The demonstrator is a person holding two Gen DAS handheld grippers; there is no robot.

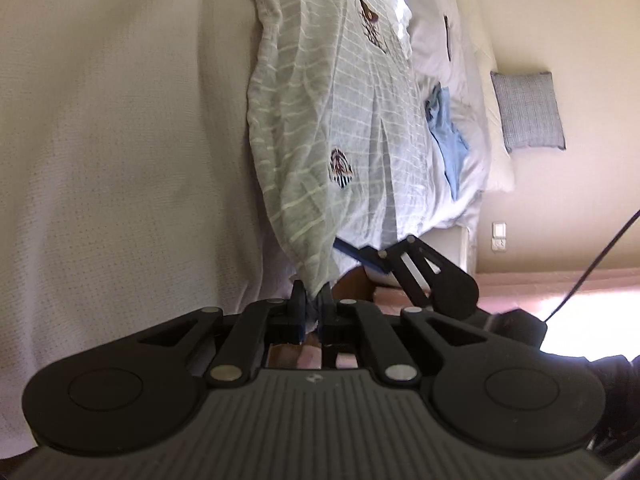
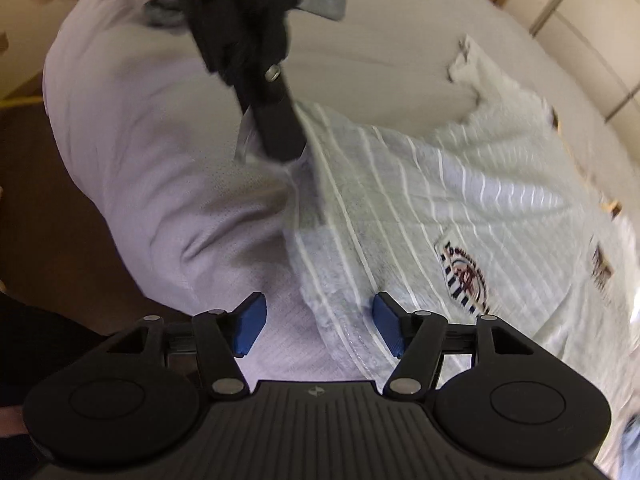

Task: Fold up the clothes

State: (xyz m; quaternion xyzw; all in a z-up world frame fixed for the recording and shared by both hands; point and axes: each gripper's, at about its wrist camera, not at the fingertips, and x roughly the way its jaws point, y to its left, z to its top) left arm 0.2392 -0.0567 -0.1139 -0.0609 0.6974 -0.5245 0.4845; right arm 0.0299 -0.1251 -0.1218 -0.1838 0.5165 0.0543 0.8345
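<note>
Left wrist view: the left gripper (image 1: 311, 300) is seen clamped on a bunched corner of the striped garment (image 1: 320, 120), which stretches away ahead of the fingertips over the white bedspread (image 1: 120, 140); a blue garment (image 1: 448, 140) lies further off to the right, not yet folded. Right wrist view: the right gripper (image 2: 318, 326) is shown with jaws apart, the hem of the striped garment lying between the blue pads (image 2: 252, 326) unpressed. Folding is judged barely begun: one corner is held, the second grasp remains, and no completed fold is visible.
</note>
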